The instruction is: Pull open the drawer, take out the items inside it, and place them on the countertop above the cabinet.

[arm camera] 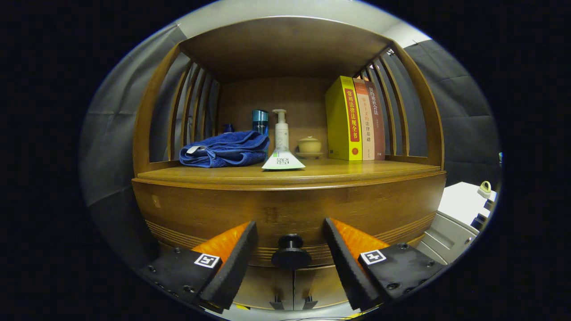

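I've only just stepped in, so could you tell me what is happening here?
The hand-held gripper is open, its fingers either side of the drawer knob without touching it. The drawer looks closed. On the countertop sit a blue towel, a pump bottle and books.

The single fisheye view rides on the hand-held gripper (290,240), looking level and forward along its two spread fingers straight at the front of the brown wooden cabinet (285,209), close to its round dark drawer knob (291,253) between the fingertips, with the countertop shelf (312,171) just above eye level.
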